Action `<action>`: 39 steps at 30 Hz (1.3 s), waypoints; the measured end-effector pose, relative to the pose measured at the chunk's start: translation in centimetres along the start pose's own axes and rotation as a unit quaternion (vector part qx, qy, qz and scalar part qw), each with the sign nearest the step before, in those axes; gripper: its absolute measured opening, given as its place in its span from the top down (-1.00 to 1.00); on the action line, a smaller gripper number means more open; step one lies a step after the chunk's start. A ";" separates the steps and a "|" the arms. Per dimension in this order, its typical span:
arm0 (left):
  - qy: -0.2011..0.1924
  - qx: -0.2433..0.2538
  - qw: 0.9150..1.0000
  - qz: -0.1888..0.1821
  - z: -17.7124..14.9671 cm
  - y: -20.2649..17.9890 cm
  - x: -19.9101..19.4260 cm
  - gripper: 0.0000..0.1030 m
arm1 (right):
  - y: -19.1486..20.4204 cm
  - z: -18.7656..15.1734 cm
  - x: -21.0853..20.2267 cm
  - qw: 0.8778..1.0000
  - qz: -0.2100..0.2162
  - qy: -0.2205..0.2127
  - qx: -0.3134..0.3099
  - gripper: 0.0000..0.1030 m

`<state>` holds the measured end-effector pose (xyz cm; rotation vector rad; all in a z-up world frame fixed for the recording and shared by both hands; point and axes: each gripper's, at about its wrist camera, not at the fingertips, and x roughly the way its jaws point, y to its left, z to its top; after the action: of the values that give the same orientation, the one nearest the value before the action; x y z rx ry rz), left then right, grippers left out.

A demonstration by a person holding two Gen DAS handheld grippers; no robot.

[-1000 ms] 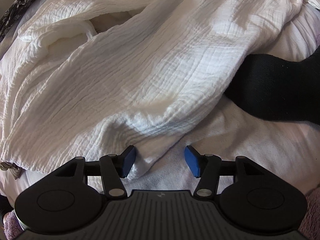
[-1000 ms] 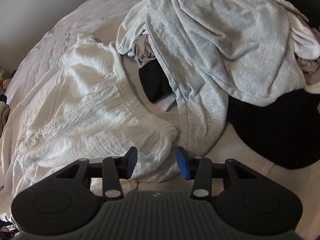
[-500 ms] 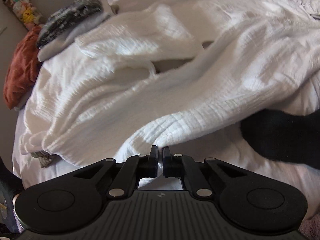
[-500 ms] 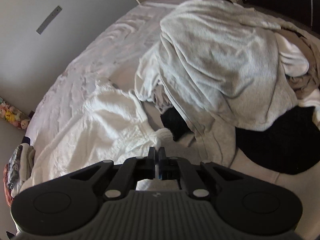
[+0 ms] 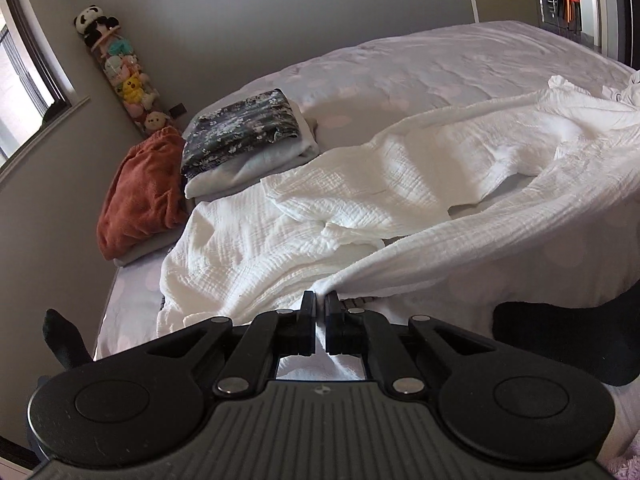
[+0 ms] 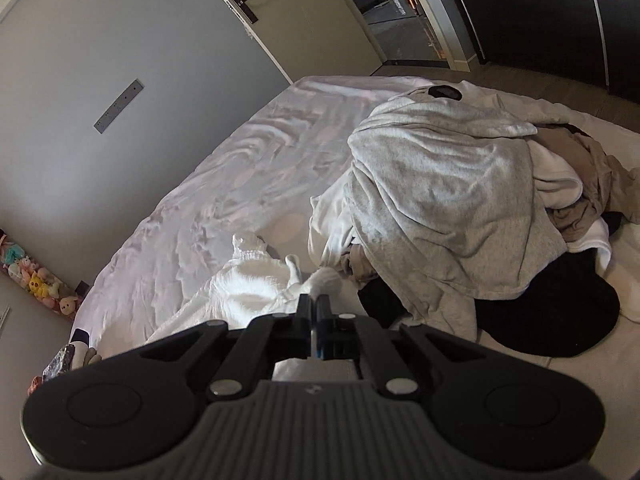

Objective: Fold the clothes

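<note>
**Both tongs pinched on the white garment**

While the left tongs (image 5: 319,300) clamp a bunched edge of the white crinkled garment (image 5: 360,200), the right tongs (image 6: 313,304) are closed on another bit of the same white cloth (image 6: 256,284) — each pair with its jaws drawn nearly together and fabric caught between them. From the left grip the cloth stretches up and away to the right, lifted off the bed (image 5: 440,64), and the rest of it lies rumpled across the pale cover.

Beyond it, near the bed's far corner, sits a folded stack topped by a dark floral piece (image 5: 240,132), with a rust-coloured garment (image 5: 140,192) just beside it. A row of plush toys (image 5: 120,68) stands against the wall.

Seen from the right wrist, a heap of unfolded clothes lies close by: a grey sweatshirt (image 6: 440,200) draped over the top, black fabric (image 6: 548,312) under it (tan cloth shows at the heap's far side).
</note>
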<state>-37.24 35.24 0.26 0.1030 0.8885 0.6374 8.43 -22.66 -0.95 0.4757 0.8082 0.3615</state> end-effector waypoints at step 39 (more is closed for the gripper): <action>0.081 -0.094 0.987 -0.104 6.7 3.8 13.2 0.19 | -1.8 -0.4 8.6 0.992 -0.122 0.031 -0.011 0.95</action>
<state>-27.94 46.83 -3.23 -0.2121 0.9760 0.5360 13.87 -19.92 -7.24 0.3411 0.9111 0.1580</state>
